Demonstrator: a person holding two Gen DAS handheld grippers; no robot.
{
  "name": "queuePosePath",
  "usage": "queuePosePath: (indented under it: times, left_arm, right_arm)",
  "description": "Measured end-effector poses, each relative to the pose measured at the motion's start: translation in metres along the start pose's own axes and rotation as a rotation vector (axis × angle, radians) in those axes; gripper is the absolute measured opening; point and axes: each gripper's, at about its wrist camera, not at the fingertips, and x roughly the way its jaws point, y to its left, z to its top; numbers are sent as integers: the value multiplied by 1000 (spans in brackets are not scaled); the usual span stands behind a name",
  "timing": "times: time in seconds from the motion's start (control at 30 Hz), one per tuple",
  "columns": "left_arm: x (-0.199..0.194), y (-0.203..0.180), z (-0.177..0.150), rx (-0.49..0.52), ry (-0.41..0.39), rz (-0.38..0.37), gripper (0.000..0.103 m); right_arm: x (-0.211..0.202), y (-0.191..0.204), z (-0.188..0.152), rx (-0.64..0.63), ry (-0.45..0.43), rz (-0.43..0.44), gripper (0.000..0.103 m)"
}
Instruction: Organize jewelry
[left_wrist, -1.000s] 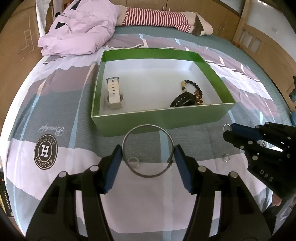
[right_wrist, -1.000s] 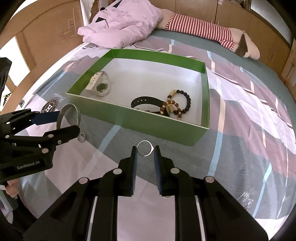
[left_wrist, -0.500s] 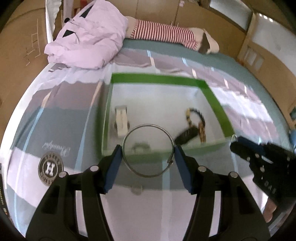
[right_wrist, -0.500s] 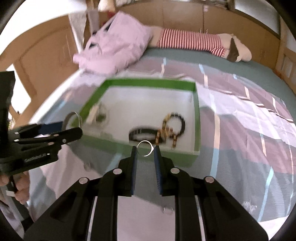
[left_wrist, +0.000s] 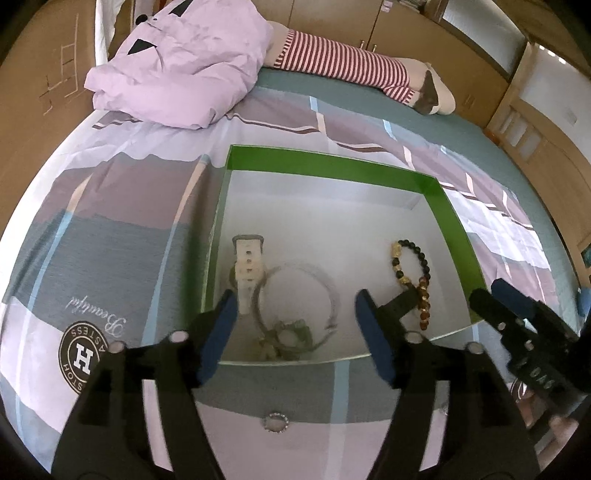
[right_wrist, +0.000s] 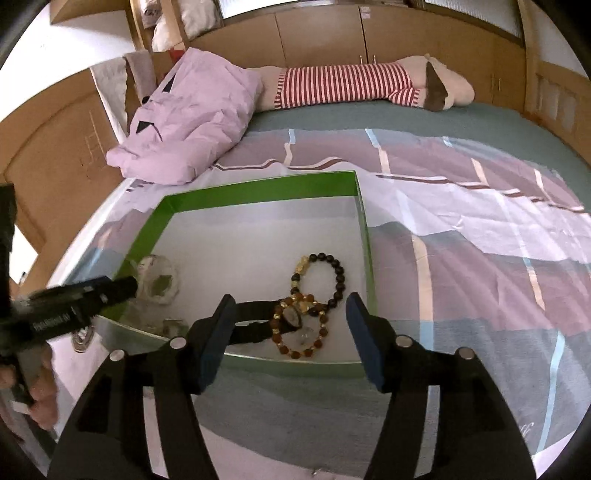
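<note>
Two grippers, the left gripper (left_wrist: 295, 325) and right gripper (right_wrist: 290, 325), hang with jaws spread and empty over the near wall of the green box (left_wrist: 332, 168). Inside the box lie a blurred wire bangle (left_wrist: 295, 306), a white watch (left_wrist: 247, 269) and bead bracelets (right_wrist: 314, 295). Outside, just before its near wall, a small ring (left_wrist: 275, 422) rests on the bedspread (left_wrist: 110, 236).

My right tool (right_wrist: 291, 326) hangs with its jaws spread wide and empty above the near wall of the green box (right_wrist: 258, 194); between my fingertips lie a black strap (right_wrist: 255, 314) and the beaded bracelets (right_wrist: 314, 291), tangled together; my left tool (right_wrist: 79, 299) reaches in from the left, blurred; the bed (right_wrist: 461, 229) stretches beyond.
</note>
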Motion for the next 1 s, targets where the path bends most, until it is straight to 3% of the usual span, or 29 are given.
queuePosePath:
  times: [0.13, 0.23, 0.3, 0.33, 0.4, 0.57, 0.77, 0.87, 1.0]
  left_arm:
    - [-11, -4, -7, 18, 16, 11, 69]
    - [-24, -12, -21, 71, 64, -21, 68]
    - [-28, -19, -38, 127, 86, -18, 63]
    - [-27, -21, -46, 140, 106, -17, 58]
    - [-12, -19, -61, 144, 198, -7, 53]
    - [7, 1, -70, 65, 277, -1, 51]
    - [12, 12, -72, 32, 292, -11, 59]
    - [15, 15, -75, 6, 305, -15, 59]
    - [20, 14, -76, 3, 313, -10, 63]
  right_arm:
    - [-16, 1, -2, 0, 33, 24, 62]
    - [-28, 2, -13, -30, 100, 13, 62]
    - [-29, -2, -27, -42, 169, -9, 42]
    - [-26, -6, -33, -28, 223, -33, 39]
    - [-16, -19, -48, 33, 311, -27, 39]
    - [4, -18, -77, 23, 476, -27, 39]
    - [19, -11, -90, -5, 516, -57, 39]
    - [21, -9, -89, -25, 499, -85, 20]
    - [19, -4, -89, -18, 501, -35, 20]
